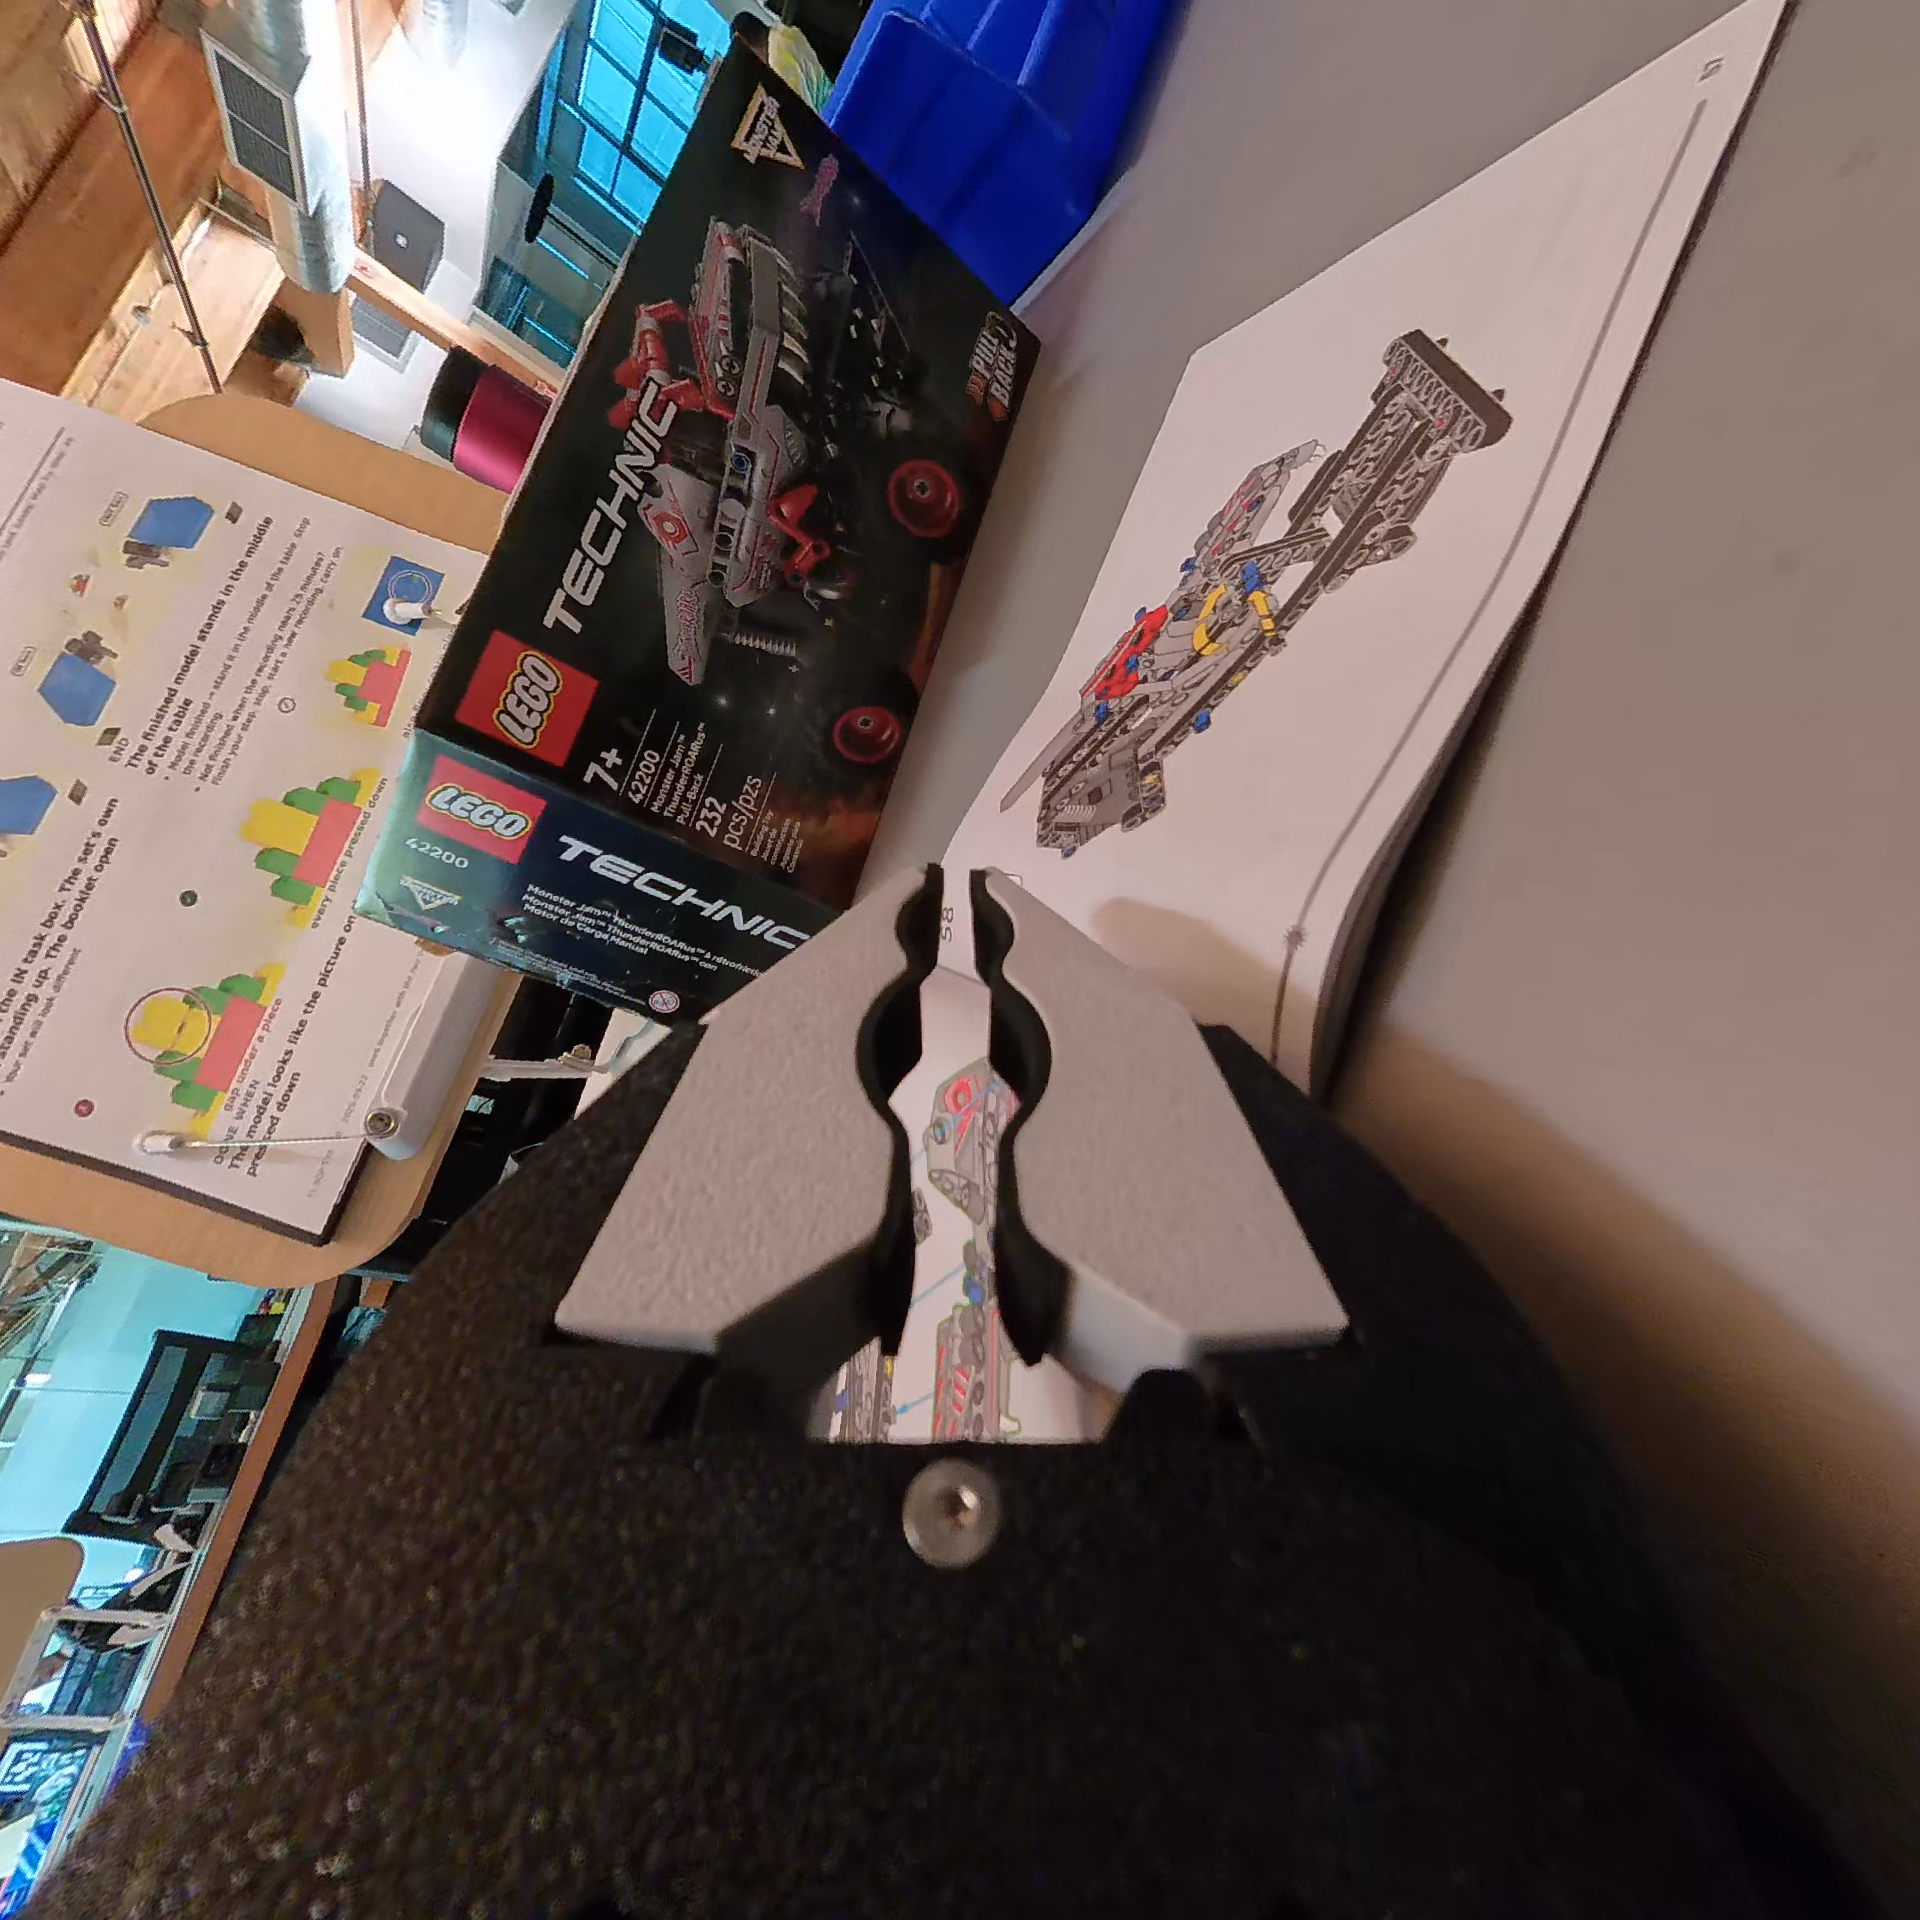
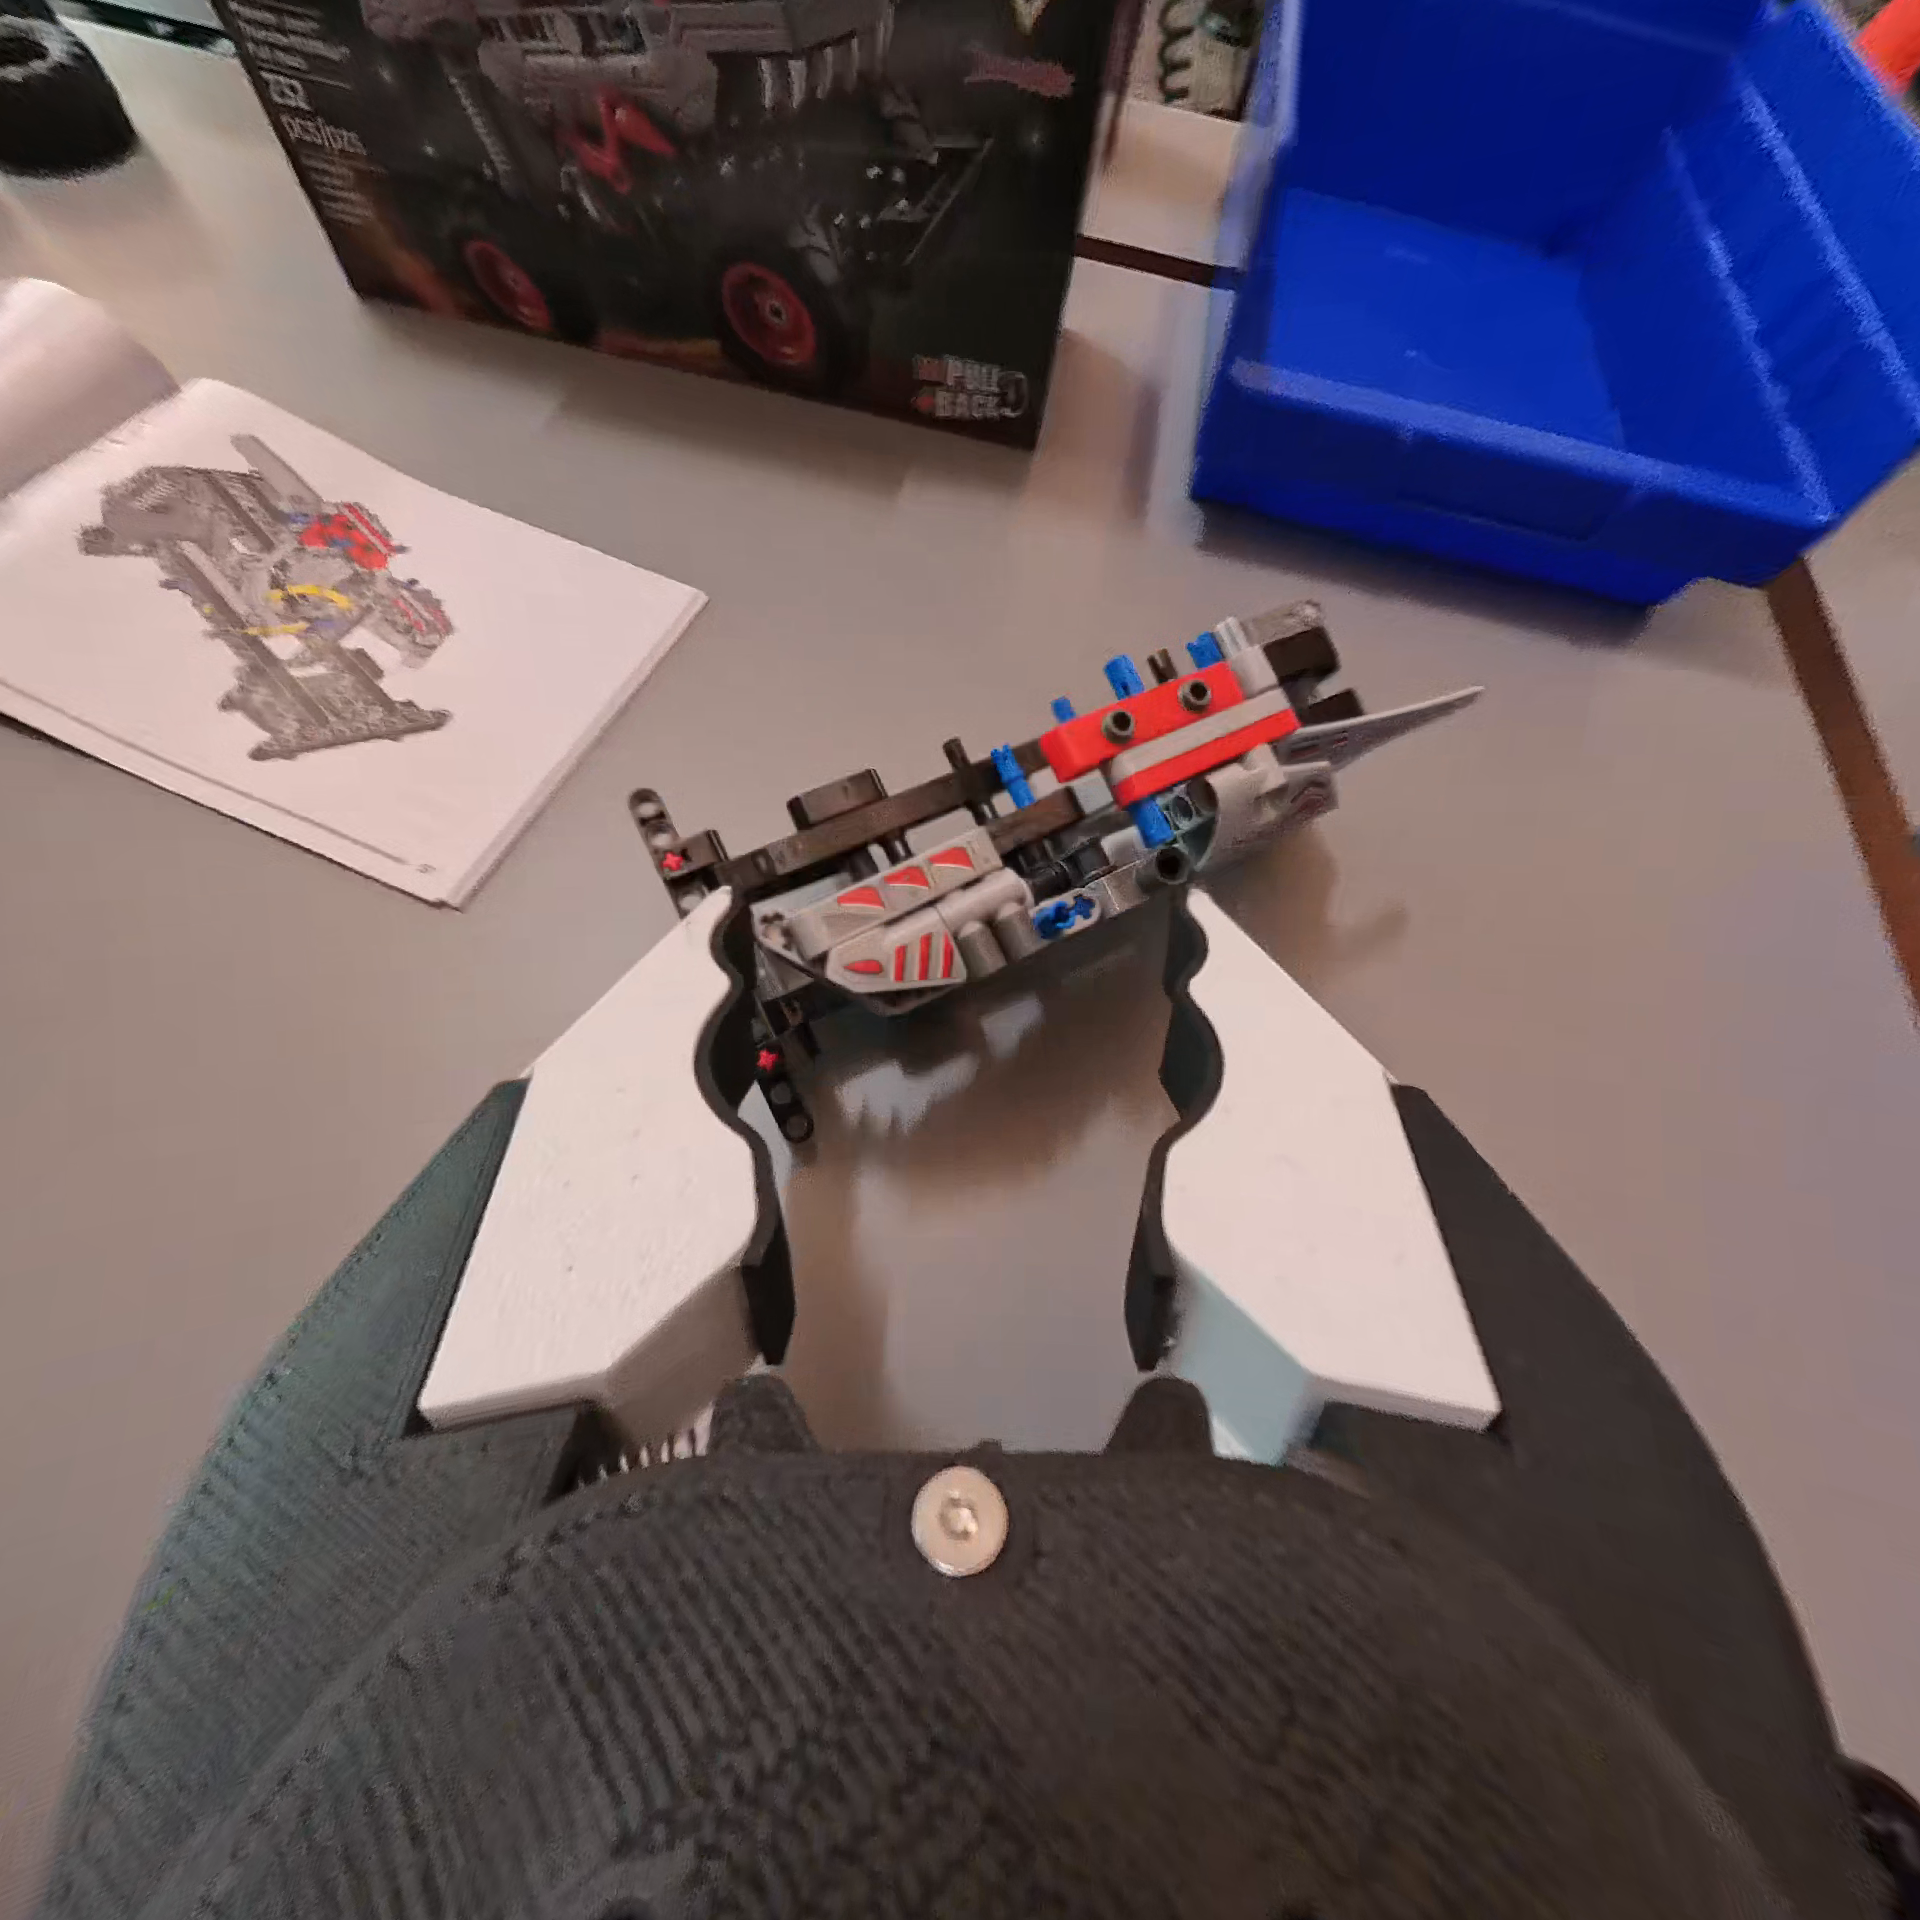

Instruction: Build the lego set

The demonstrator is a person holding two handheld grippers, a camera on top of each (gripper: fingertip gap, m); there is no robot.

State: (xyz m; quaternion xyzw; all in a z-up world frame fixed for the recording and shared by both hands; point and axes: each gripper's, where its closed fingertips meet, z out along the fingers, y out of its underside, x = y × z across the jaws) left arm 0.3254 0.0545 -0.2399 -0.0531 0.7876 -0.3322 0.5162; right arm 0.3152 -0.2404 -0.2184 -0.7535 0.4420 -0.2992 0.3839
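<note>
A partly built model (image 2: 1039, 831) of grey, black, red and blue pieces lies on the grey table (image 2: 1558, 1039). My right gripper (image 2: 956, 914) is open, and its fingertips stand on either side of the model's near end. The left fingertip hides part of the black frame. My left gripper (image 1: 956, 883) is shut with only a thin slit between the fingers and nothing in them. It hovers over the open instruction booklet (image 1: 1299, 623), which also shows in the right wrist view (image 2: 312, 623) at the left of the model.
The set's dark box stands behind the booklet (image 1: 707, 582) and behind the model (image 2: 675, 208). A blue bin (image 2: 1558, 312) sits at the back right, also in the left wrist view (image 1: 966, 125). A clipped sheet of pictures (image 1: 187, 831) lies left of the box. A black tyre (image 2: 52, 104) lies far left. Left tips to right tips: about 30 cm.
</note>
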